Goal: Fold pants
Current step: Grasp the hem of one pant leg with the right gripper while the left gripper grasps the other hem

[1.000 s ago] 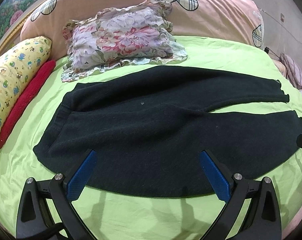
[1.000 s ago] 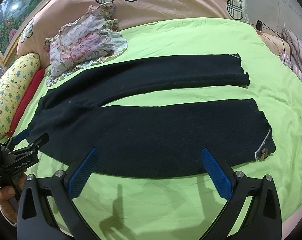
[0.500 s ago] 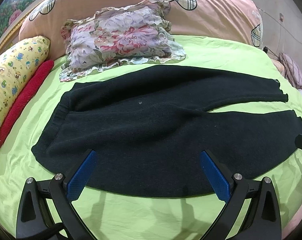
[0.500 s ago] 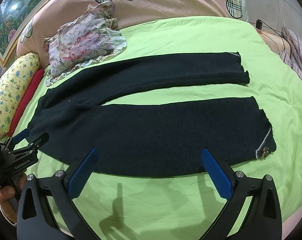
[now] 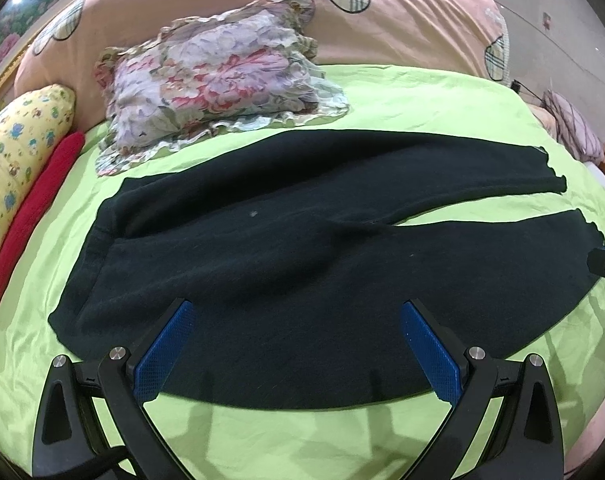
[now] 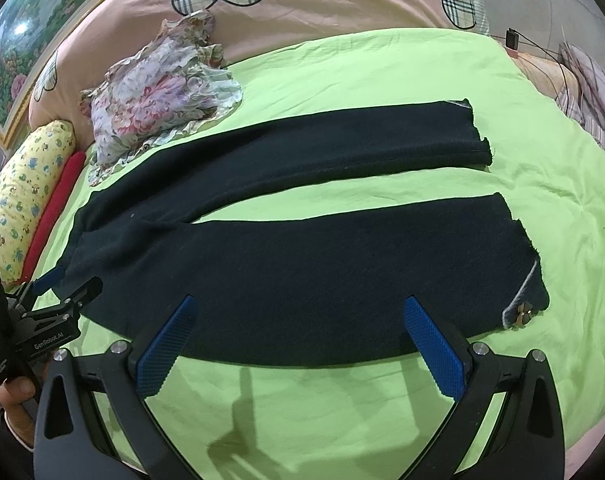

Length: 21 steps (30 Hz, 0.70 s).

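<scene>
Black pants lie flat on the green bedsheet, waistband to the left, both legs stretched to the right with a strip of sheet between them. The near leg's cuff carries a small bow. My left gripper hovers open over the seat and near thigh, nothing between its blue pads. Over the near leg's lower edge my right gripper stands open and empty too. In the right wrist view the left gripper shows near the waistband, held by a hand.
A floral ruffled pillow lies behind the pants. A yellow patterned pillow and a red roll line the left side. A pink quilt with plaid hearts fills the back. Cables and a charger sit far right.
Both views have shifted slightly closer over the pants. The pants lie as before and both grippers stay open.
</scene>
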Each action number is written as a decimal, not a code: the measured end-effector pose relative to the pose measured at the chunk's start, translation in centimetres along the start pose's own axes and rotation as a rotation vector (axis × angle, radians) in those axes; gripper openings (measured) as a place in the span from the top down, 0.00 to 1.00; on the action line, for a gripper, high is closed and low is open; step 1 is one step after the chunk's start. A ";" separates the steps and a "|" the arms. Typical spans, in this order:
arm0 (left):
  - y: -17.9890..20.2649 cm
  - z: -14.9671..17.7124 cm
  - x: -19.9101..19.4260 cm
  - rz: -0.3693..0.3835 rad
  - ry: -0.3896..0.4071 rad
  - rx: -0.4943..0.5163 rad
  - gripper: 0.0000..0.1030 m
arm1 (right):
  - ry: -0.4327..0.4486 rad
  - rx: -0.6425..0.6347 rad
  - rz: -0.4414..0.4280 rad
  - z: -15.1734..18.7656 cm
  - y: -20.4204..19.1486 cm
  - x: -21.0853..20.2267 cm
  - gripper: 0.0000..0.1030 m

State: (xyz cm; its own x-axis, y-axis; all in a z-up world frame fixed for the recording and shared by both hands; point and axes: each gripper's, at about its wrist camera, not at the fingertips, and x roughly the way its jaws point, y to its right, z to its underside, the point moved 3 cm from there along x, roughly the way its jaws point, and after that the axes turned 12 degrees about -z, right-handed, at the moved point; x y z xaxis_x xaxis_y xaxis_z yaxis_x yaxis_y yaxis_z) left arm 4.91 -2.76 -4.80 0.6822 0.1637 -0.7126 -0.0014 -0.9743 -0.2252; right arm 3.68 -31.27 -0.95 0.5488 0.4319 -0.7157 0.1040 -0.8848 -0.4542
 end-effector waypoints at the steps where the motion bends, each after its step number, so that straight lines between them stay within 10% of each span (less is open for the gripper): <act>1: 0.2 -0.2 0.0 0.006 0.002 0.008 0.00 | 0.002 0.001 0.001 -0.2 0.3 -0.1 0.00; 21: 7.9 -13.2 4.2 0.200 0.106 0.270 0.00 | 0.049 0.016 0.061 -12.3 10.7 0.1 0.00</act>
State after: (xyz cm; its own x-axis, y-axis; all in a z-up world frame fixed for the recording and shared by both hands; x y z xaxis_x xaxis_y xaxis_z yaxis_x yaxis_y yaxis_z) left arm 17.43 -11.77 -0.79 0.7208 -0.0569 -0.6908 -0.3260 -0.9073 -0.2655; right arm 15.07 -42.81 0.64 0.5938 0.3677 -0.7157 0.0562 -0.9063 -0.4189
